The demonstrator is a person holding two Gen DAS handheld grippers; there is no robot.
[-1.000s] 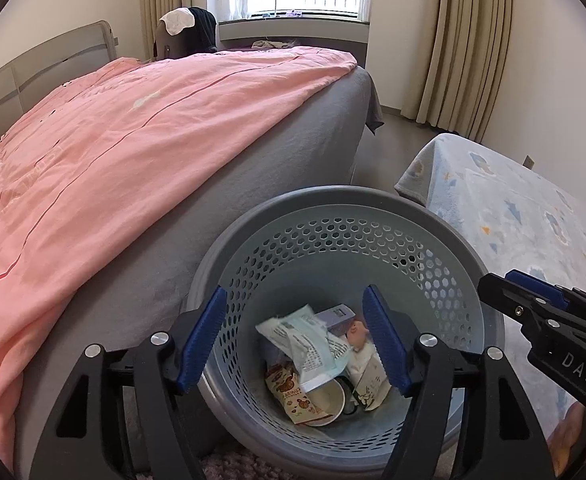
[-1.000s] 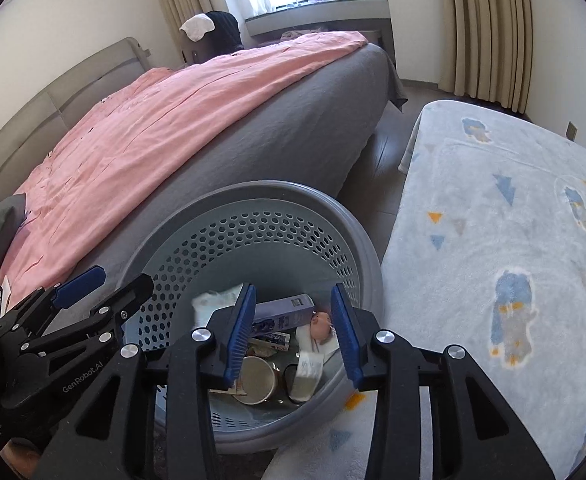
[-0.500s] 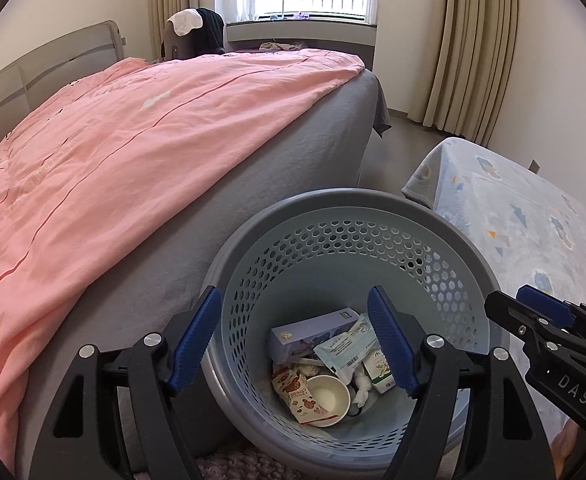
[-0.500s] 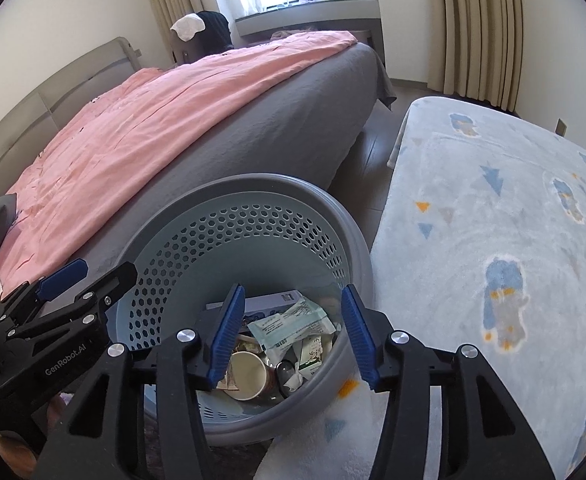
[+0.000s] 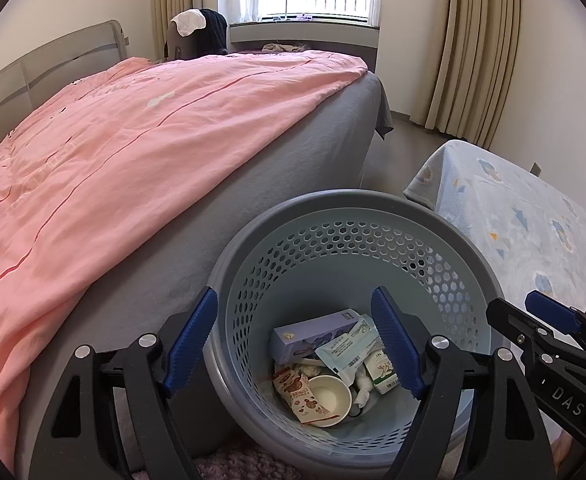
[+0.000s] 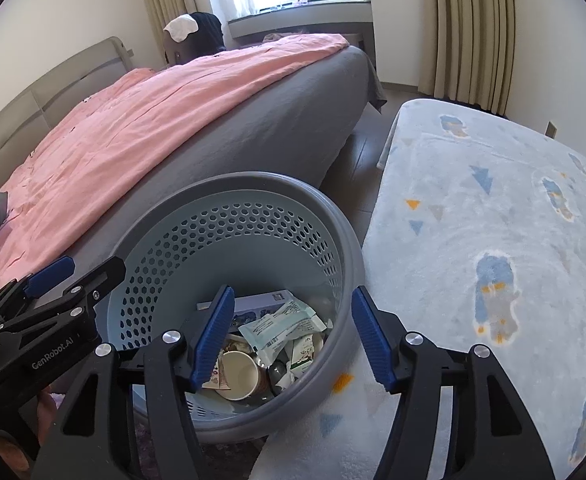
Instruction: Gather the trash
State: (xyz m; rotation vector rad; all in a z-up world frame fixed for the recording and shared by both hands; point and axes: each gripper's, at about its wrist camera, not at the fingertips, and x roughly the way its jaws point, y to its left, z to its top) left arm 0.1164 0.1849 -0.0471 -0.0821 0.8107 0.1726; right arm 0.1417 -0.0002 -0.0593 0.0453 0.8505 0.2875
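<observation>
Both the left gripper and the right gripper are shown empty above the basket, fingers just opened wide. The trash lies at its bottom: light, crushable wrappers, best pinched by an edge.

Both wrist views look down into basket.

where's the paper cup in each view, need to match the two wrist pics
Left wrist: paper cup lies low in the middle, at the bottom of the basket, between the blue pads.
Right wrist: paper cup sits low, left of middle, beside the left pad.
Shared landmark: the purple box behind it.
</observation>
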